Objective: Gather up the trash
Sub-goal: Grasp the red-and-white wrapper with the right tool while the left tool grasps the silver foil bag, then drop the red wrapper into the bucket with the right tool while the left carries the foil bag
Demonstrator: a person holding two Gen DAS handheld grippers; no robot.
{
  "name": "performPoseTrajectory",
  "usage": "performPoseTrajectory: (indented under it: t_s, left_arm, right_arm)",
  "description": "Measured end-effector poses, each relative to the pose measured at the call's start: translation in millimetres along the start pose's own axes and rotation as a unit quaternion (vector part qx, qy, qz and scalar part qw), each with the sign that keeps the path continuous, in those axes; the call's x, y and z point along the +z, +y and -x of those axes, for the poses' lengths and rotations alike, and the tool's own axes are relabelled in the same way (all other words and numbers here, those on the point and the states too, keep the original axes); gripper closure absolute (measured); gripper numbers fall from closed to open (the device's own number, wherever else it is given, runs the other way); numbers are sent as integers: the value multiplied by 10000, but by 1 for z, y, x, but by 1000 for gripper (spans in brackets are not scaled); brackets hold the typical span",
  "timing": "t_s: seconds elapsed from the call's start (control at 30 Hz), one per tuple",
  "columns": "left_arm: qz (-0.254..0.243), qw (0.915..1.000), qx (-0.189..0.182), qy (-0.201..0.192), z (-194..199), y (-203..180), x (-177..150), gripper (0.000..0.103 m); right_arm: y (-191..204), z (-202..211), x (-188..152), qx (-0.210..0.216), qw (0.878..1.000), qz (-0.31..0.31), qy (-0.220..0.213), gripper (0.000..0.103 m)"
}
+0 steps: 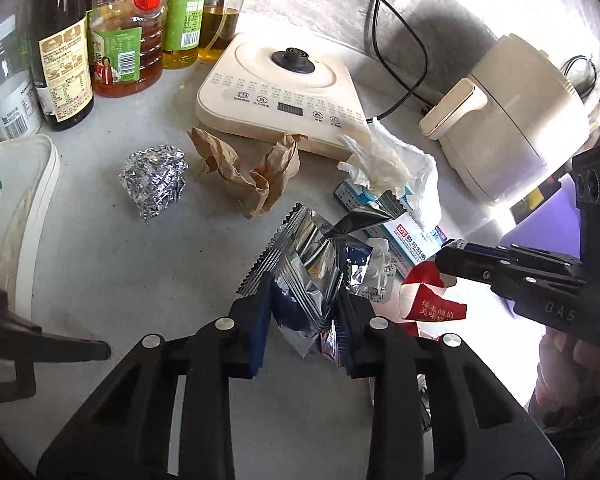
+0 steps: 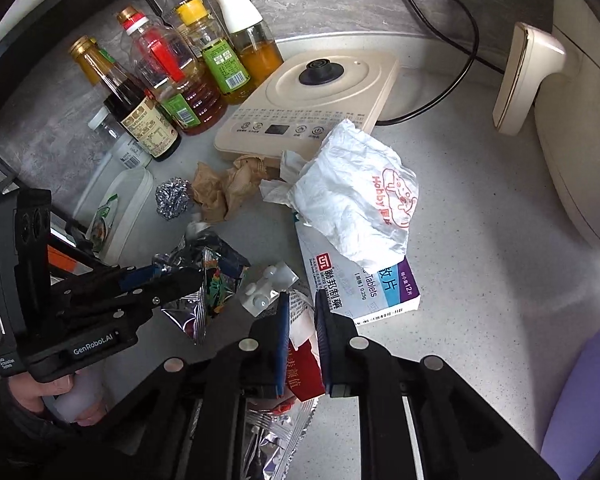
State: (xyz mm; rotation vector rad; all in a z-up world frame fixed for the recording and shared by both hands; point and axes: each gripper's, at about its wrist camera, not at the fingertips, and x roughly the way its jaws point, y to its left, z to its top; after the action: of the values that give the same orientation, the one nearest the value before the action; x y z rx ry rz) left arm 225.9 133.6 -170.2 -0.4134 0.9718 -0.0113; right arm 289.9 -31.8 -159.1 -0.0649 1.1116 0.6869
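Grey speckled countertop (image 1: pixel 112 264) carries a row of oil and sauce bottles (image 2: pixel 156 92) at the back, beside a cream induction cooker (image 1: pixel 284 84). Between the fingers of the left gripper (image 1: pixel 304 312) sits a silver foil snack wrapper (image 1: pixel 300 256), pinched near its lower end, its long axis running up and away from the camera with the serrated edge pointing left. The right gripper (image 2: pixel 300 320) is closed on a red and white carton scrap (image 2: pixel 304 364), long side lying along the fingers. Nearby lie a blister pack (image 2: pixel 266 284), a medicine box (image 2: pixel 364 284) under a crumpled white bag (image 2: pixel 356 196), brown paper (image 1: pixel 240 172) and a foil ball (image 1: pixel 154 178).
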Motion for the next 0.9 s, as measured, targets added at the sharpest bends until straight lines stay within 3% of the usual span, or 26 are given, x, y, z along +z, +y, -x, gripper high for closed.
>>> performPoseTrajectory:
  t_s: [0.47, 0.7, 0.9]
  left_arm:
    - [-273, 9968, -8, -754, 75, -20, 1, 79]
    - [-518, 9904, -198, -1262, 114, -48, 14, 79]
    - [-690, 9864, -272, -1464, 126, -69, 18, 79]
  right_arm:
    - [12, 90, 2, -242, 9942, 177, -1035, 90]
    - [9, 161, 13, -490, 9819, 216, -1819, 90]
    - [-12, 217, 15, -819, 9679, 72, -2375, 90]
